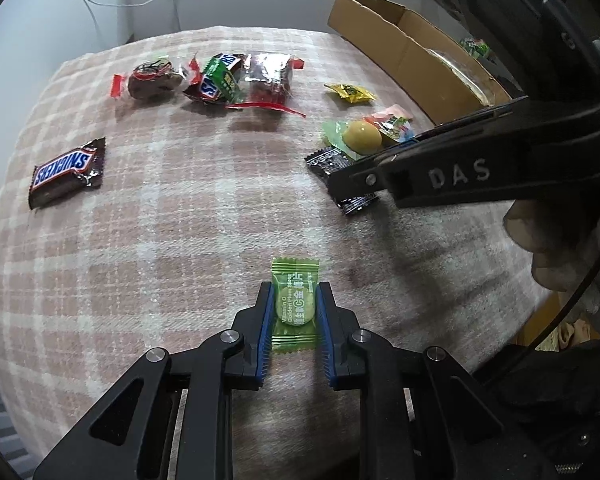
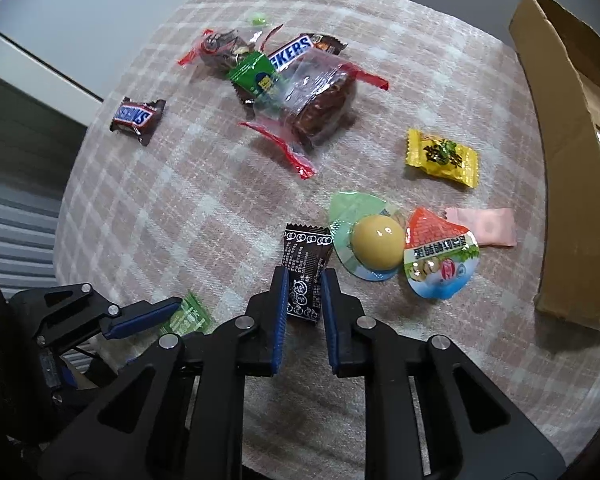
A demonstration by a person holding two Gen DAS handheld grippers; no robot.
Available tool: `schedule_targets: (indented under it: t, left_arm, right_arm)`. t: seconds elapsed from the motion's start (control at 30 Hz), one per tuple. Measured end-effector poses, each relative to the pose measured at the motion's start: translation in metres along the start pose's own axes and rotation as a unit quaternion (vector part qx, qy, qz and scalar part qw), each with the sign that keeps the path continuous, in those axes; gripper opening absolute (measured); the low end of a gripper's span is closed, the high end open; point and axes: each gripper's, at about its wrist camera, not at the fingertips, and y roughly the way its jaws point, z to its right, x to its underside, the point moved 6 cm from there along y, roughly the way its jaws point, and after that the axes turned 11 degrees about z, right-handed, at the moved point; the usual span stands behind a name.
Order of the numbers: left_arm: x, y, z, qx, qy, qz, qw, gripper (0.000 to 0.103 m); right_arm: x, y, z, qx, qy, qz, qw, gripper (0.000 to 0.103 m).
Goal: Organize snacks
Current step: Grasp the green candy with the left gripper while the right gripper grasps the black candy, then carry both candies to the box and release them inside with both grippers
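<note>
Crowding the black sachet point(image 2: 306, 268): egg pack point(image 2: 366, 236), jelly cup point(image 2: 440, 258)

Three Snickers bars are counted: one point(image 2: 137, 119) at nine o'clock on the cloth and two in the twelve o'clock pile point(image 2: 290, 53) point(image 1: 209, 89). Two clear-wrapped brown cakes point(image 2: 320, 100) point(image 2: 220, 50) are seen there. Two green candies point(image 1: 294, 304) point(image 2: 254, 76), one yellow candy point(image 2: 442, 158), one black candy point(image 2: 306, 268), one pink candy point(image 2: 486, 226), two jelly cups point(image 2: 376, 242) point(image 2: 440, 264) and one cardboard box point(image 2: 572, 160) at three o'clock are counted.
</note>
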Motion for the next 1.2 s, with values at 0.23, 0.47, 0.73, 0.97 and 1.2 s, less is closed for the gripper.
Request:
schedule_targets:
  t: [0.23,0.47,0.73,0.97,1.2]
  left_arm:
    - [0.002,-0.008,-0.012,-0.005,-0.017,0.003,0.9998,0.019]
    - [-0.003,-0.017,-0.023,-0.008,-0.028,0.010,0.9995,0.019]
    - [-0.012,-0.027,-0.033,-0.011,-0.041,0.021,0.9989,0.019]
    - [-0.030,-0.038,-0.027,-0.002,-0.043,0.038,0.9984,0.019]
    - [-0.064,-0.037,-0.010,0.012,-0.031,0.066,0.9973,0.019]
  right_arm:
    - [-0.005,0.007,-0.016,0.027,-0.070,-0.003,0.997,0.024]
    - [-0.008,-0.005,0.000,-0.012,-0.007,0.010,1.000,0.015]
    - [-0.011,-0.029,0.016,-0.028,0.033,0.038,0.998,0.014]
    - [-0.016,-0.075,0.033,-0.036,0.055,0.079,0.995,0.014]
    - [-0.032,-0.116,0.058,-0.027,0.080,0.125,0.989,0.014]
